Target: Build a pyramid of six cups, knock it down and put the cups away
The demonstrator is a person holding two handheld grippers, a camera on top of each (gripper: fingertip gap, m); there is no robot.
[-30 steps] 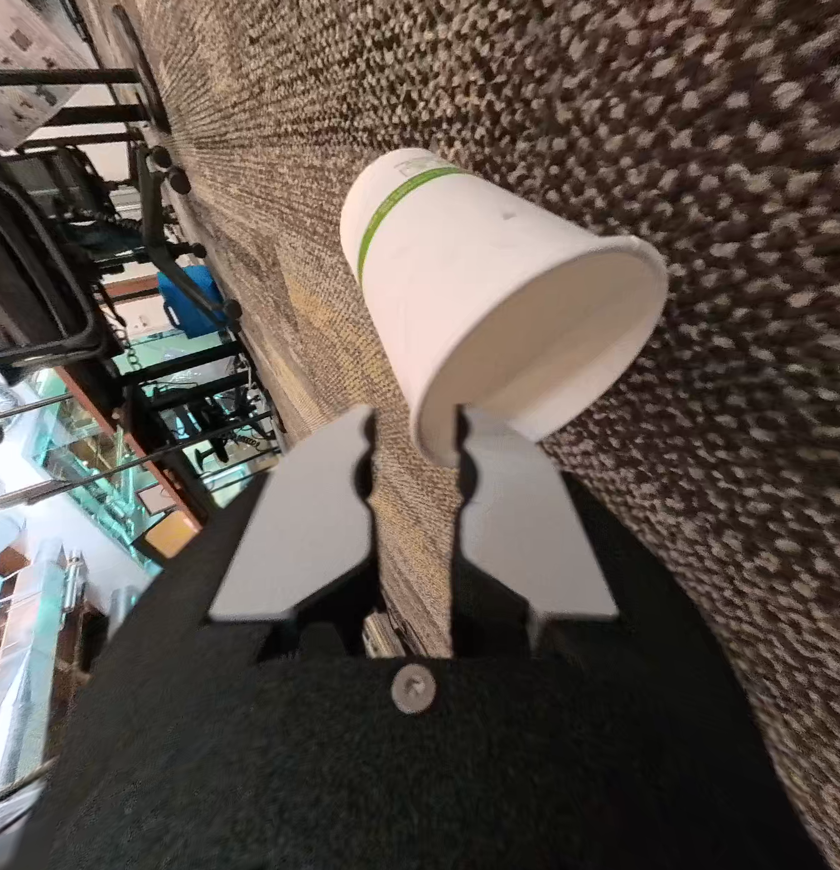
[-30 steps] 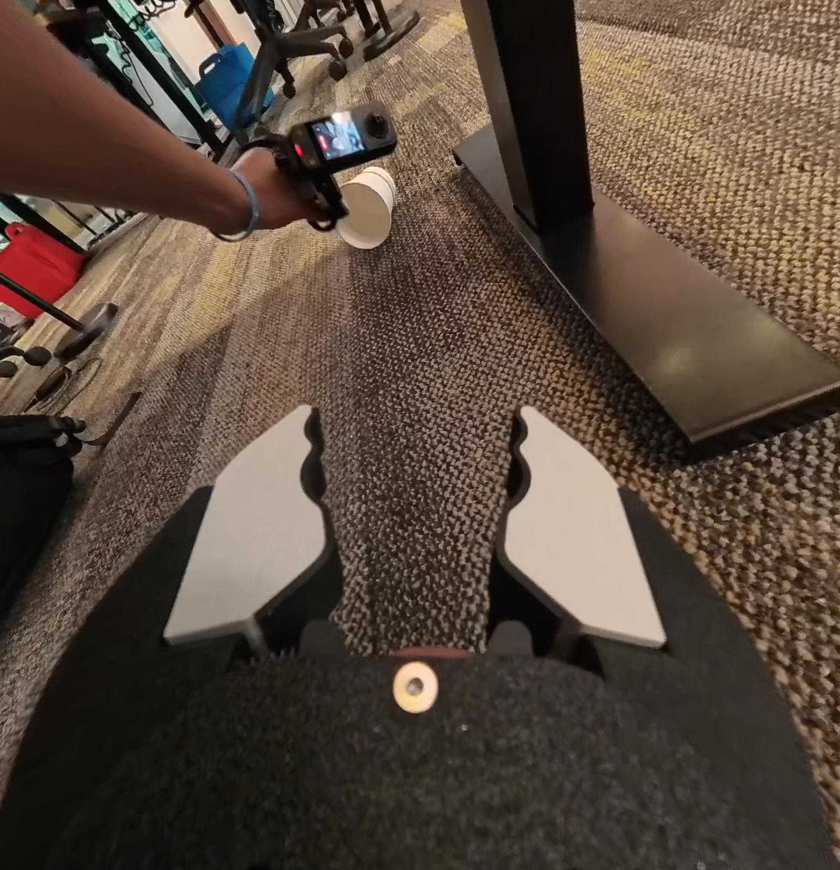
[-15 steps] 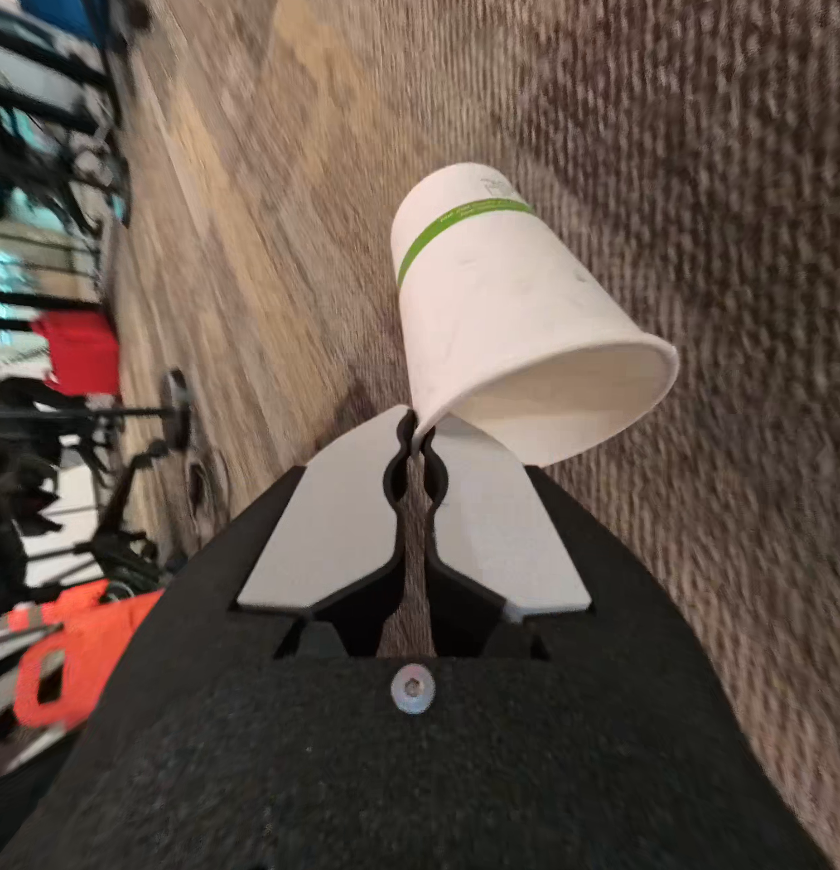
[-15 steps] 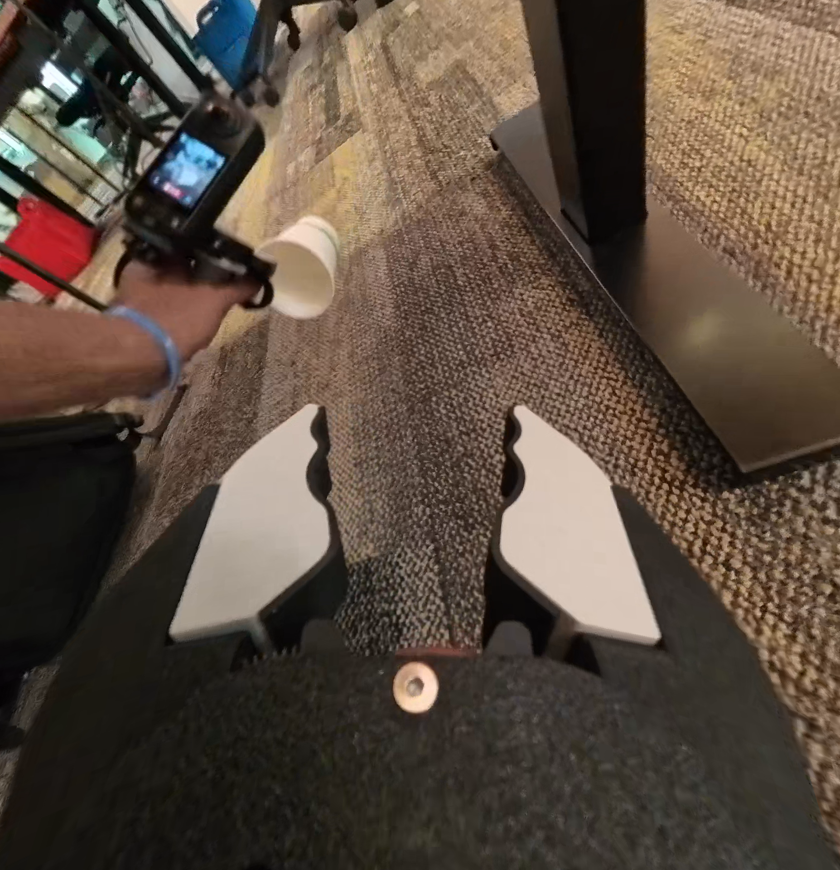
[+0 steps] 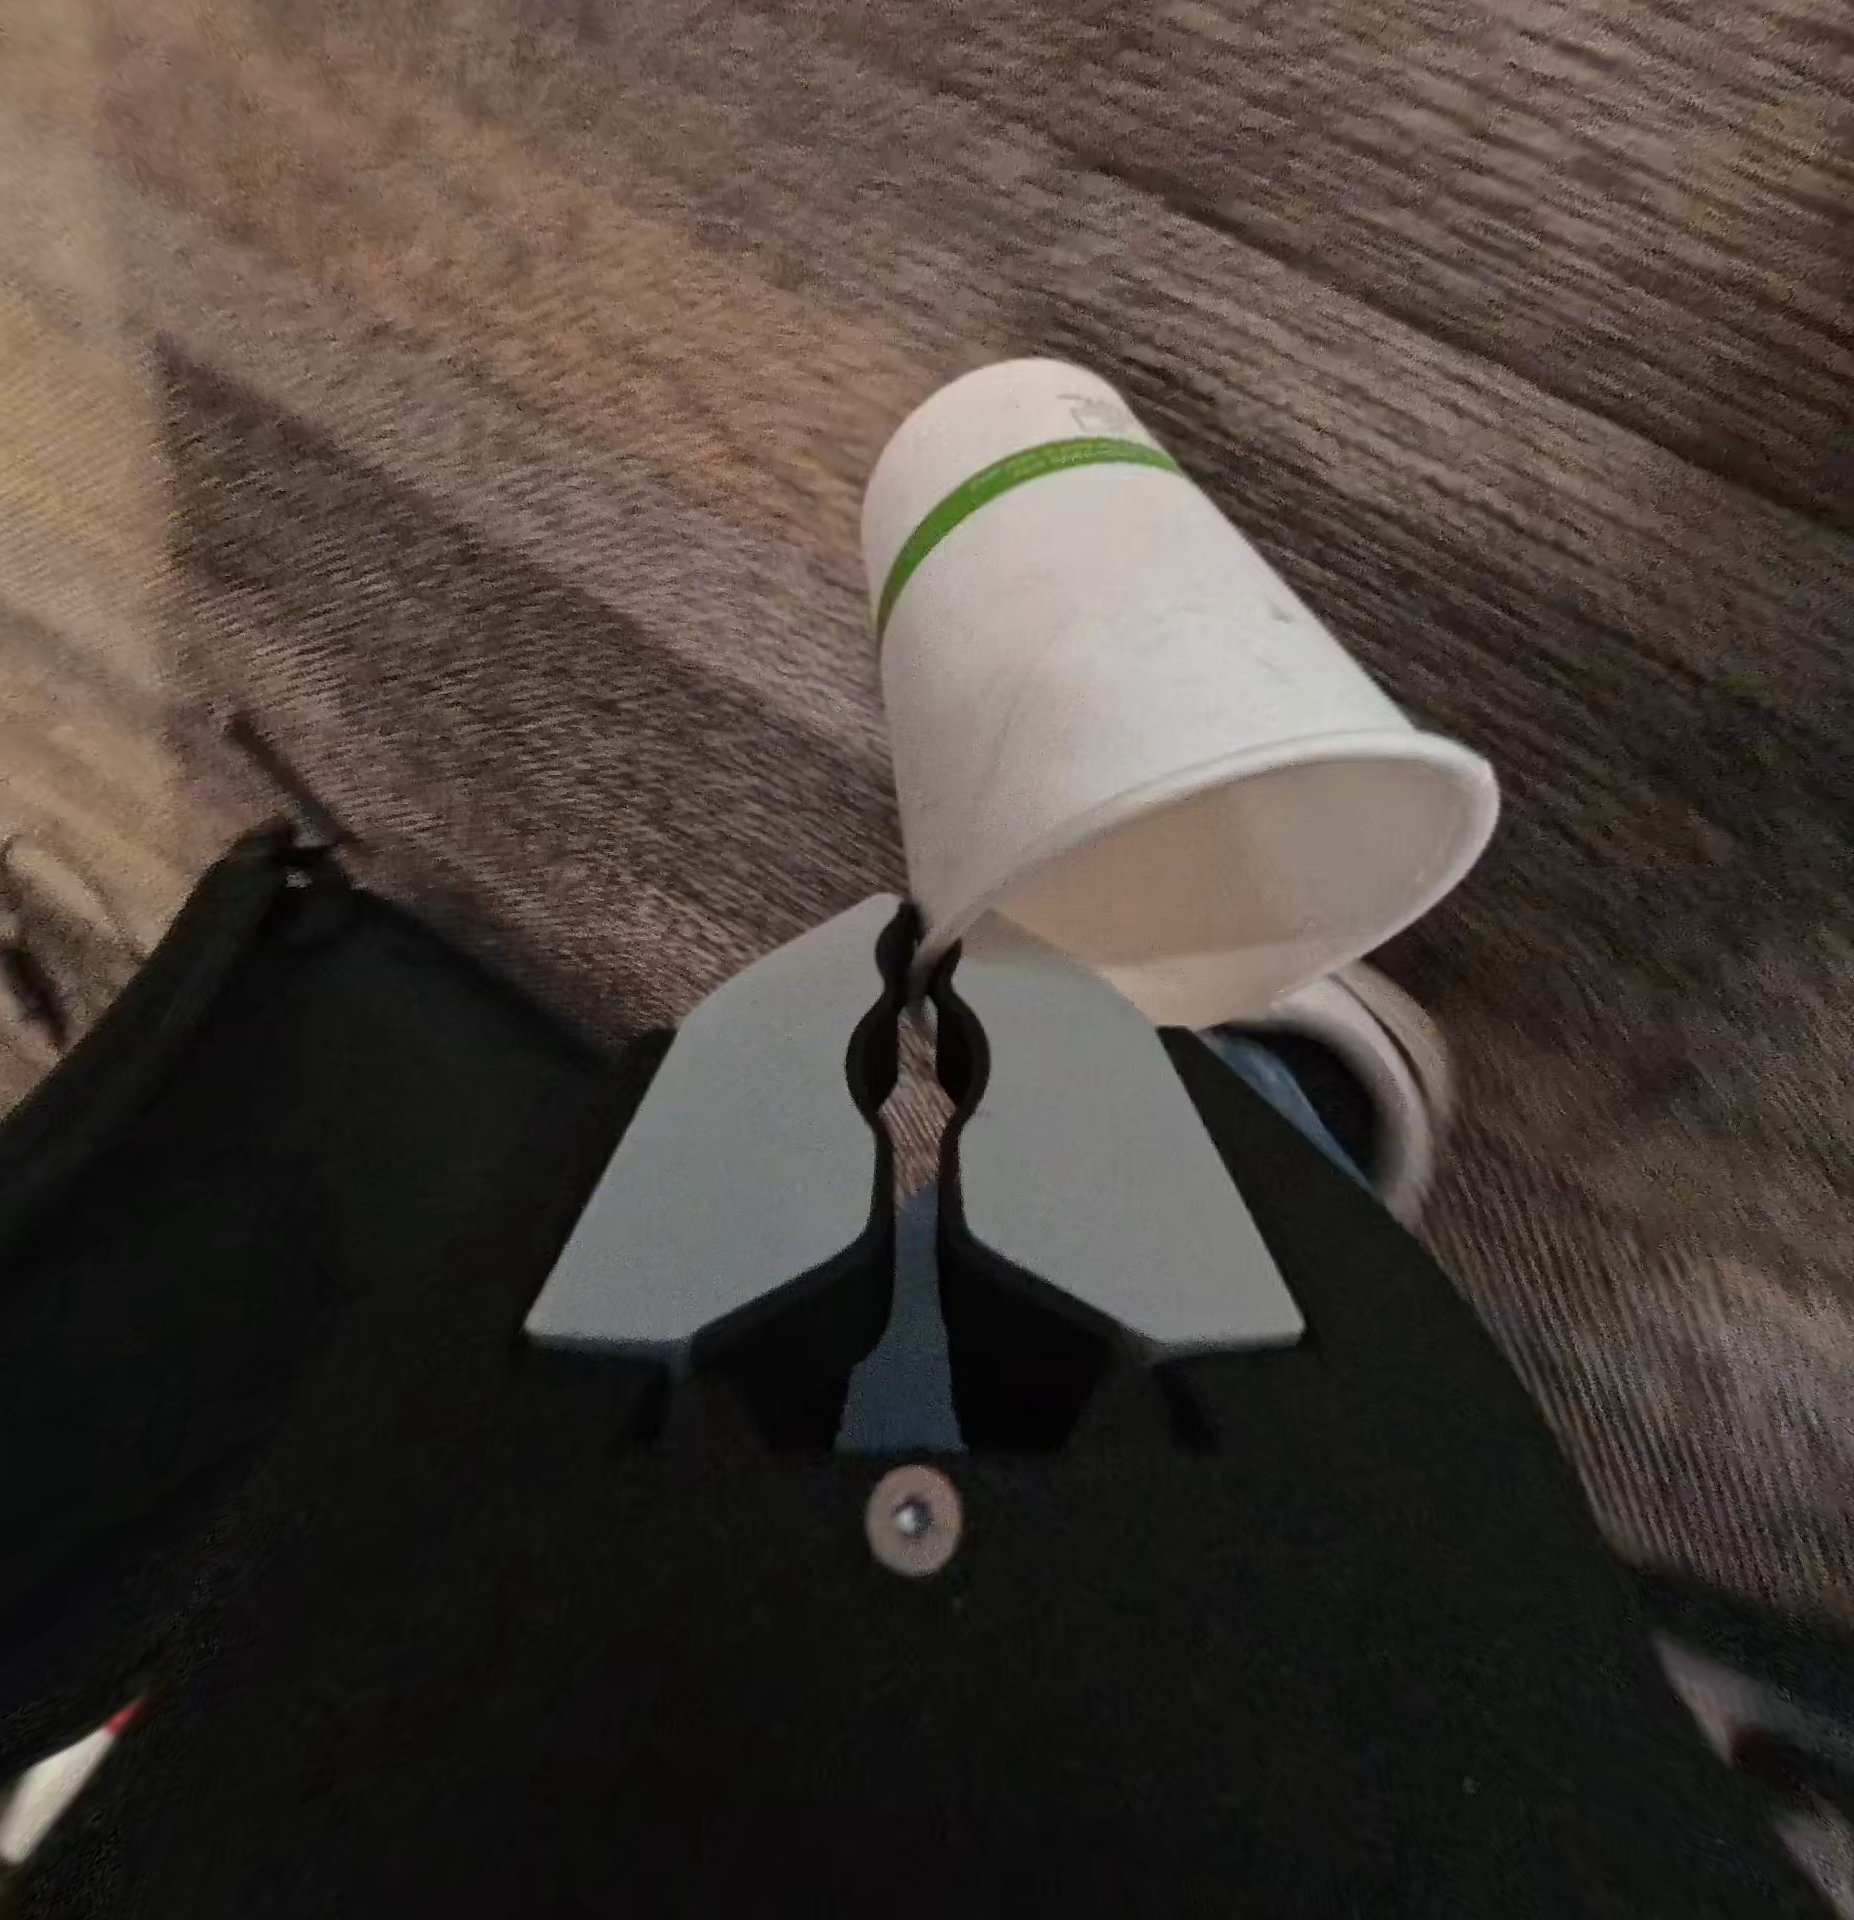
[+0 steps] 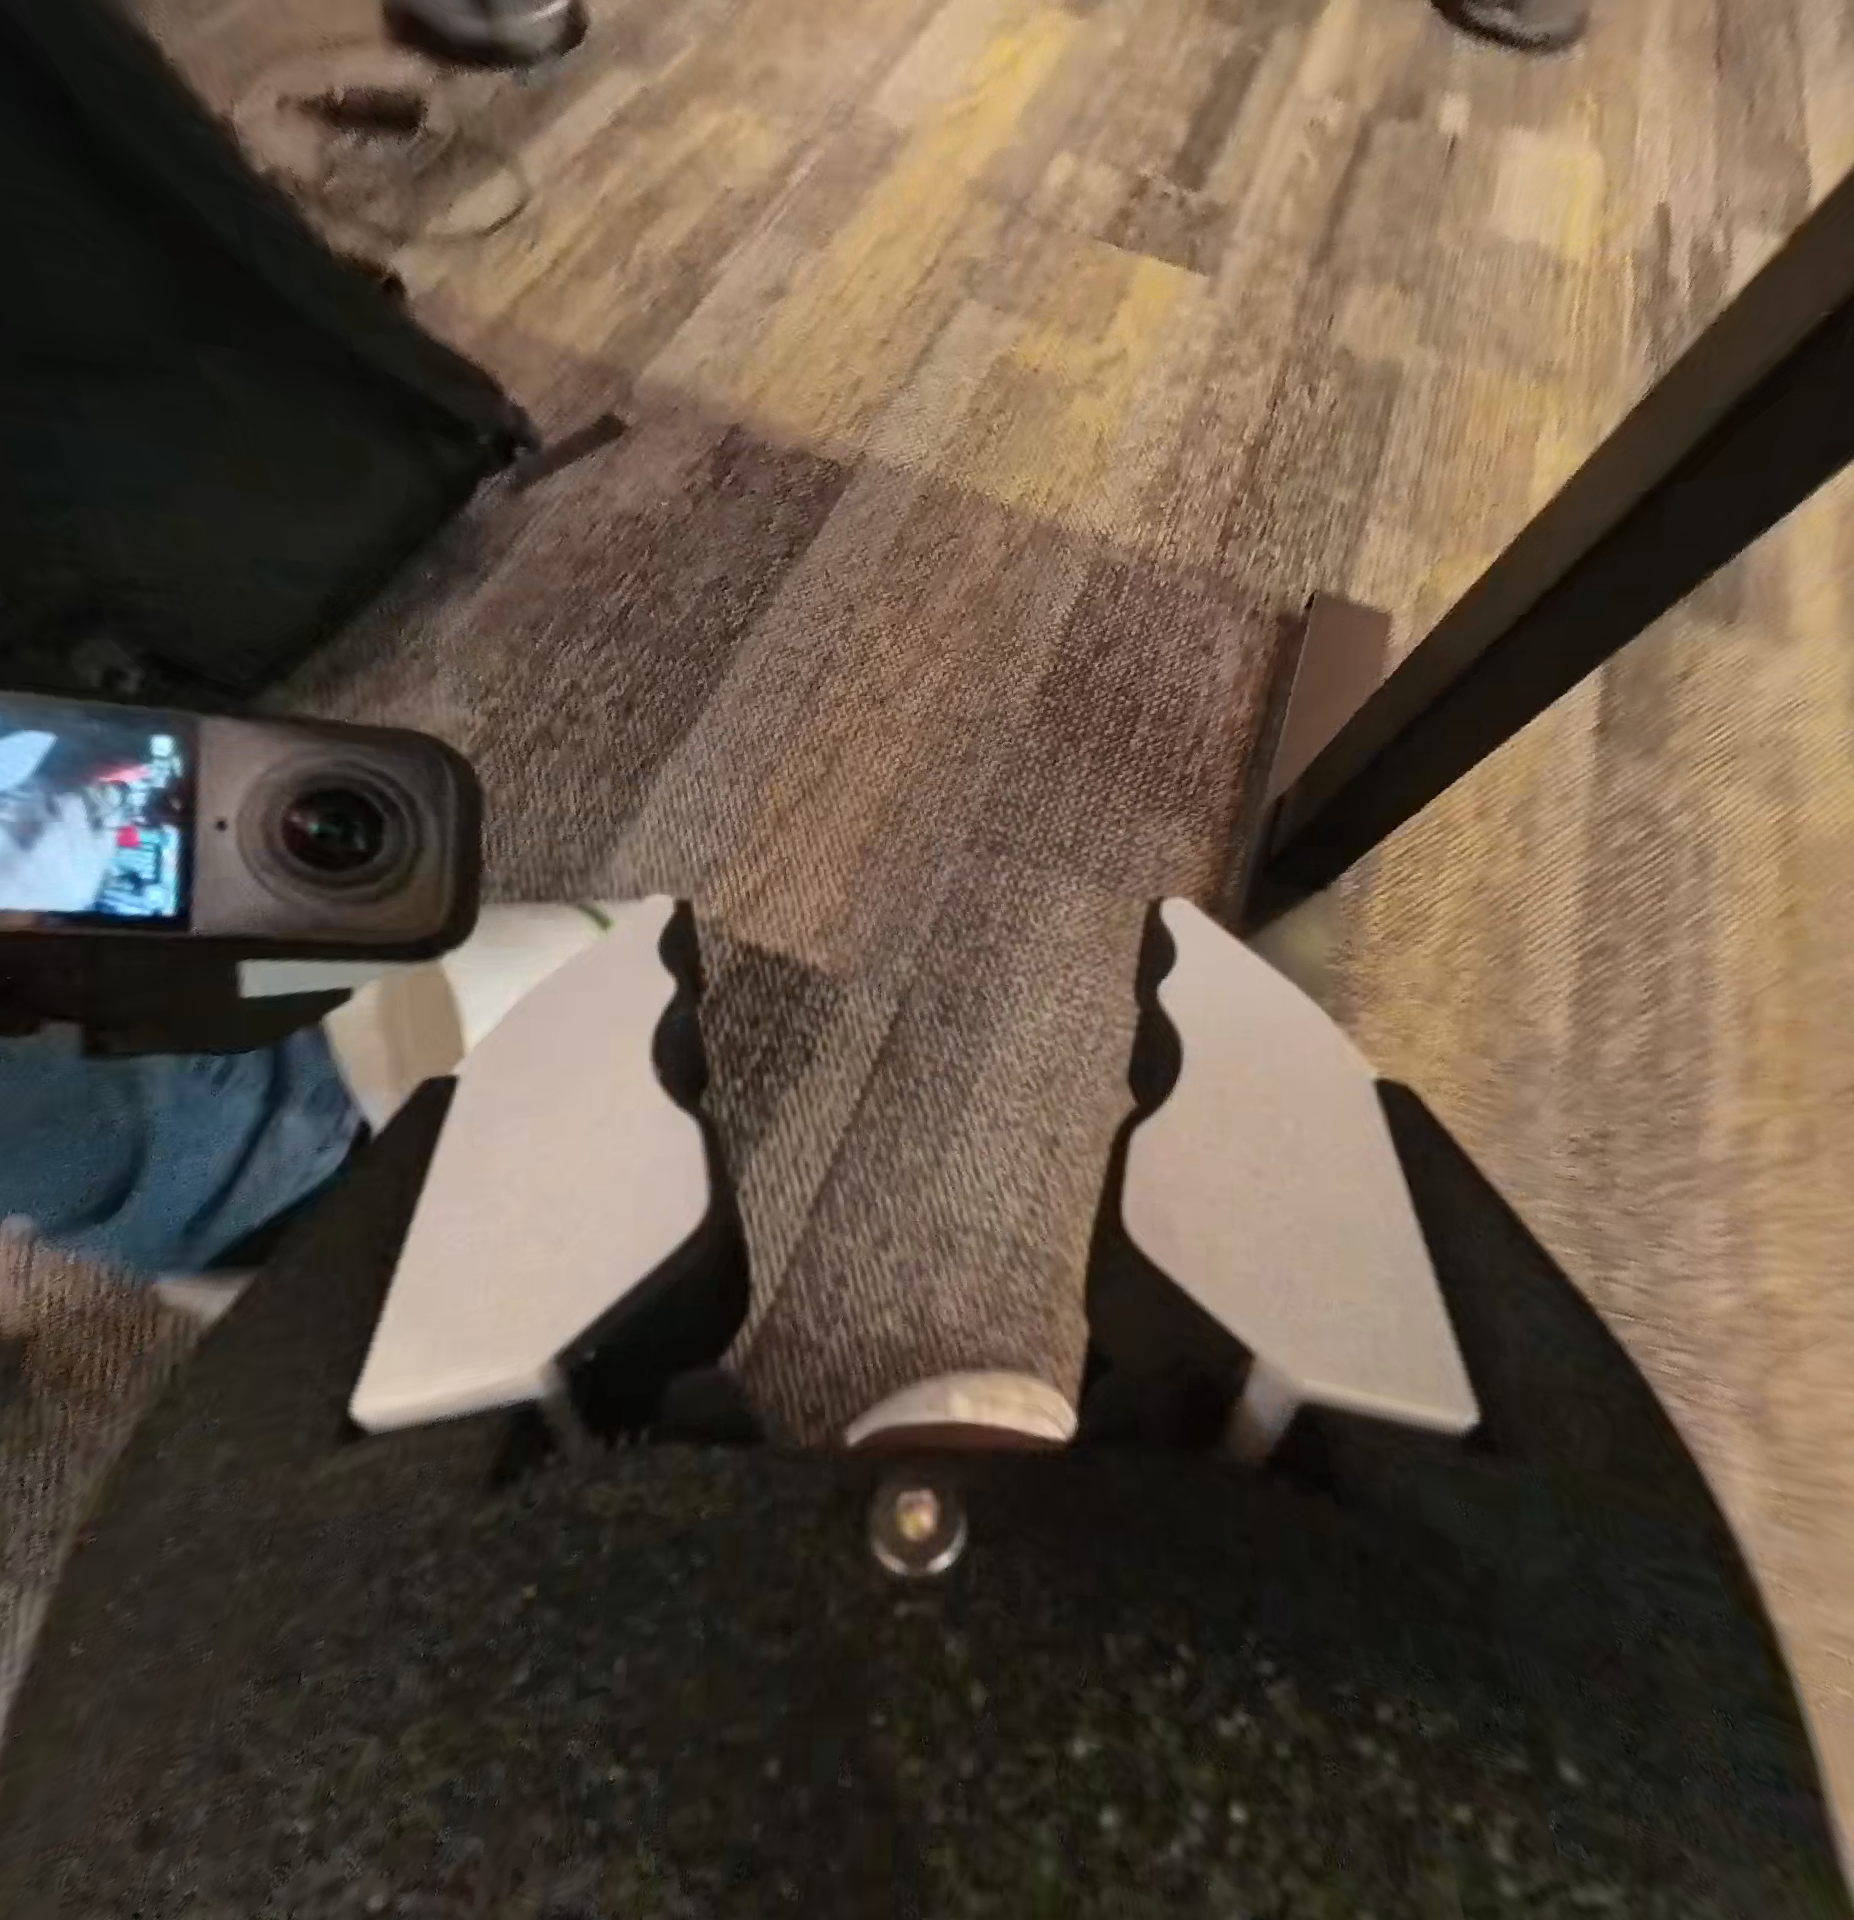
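The left claw (image 5: pixel 921 961) had two pale grey flat fingers (image 5: pixel 741 1164) with wavy black inner edges, set in a black felt-like body with a round silver screw (image 5: pixel 912 1520) near its middle. The right claw (image 6: pixel 918 940) matched it: pale grey fingers (image 6: pixel 549 1195), black speckled body, one shiny screw (image 6: pixel 915 1540). A black camera (image 6: pixel 279 826) with a round lens and small lit screen sat atop the left one.

Left wrist view: mounted behind the left gripper (image 5: pixel 918 940), looking forward along its fingers and steeply down at the carpet (image 5: pixel 590 468), close range; background motion-blurred. Right wrist view: mounted behind the right gripper (image 6: pixel 918 935), also angled down at carpet (image 6: pixel 902 675), slightly farther off. Shared ground: the carpet and a black bag (image 5: pixel 175 1091) (image 6: pixel 175 364); the left unit's camera (image 6: pixel 279 821) shows at the right view's left edge, very near.
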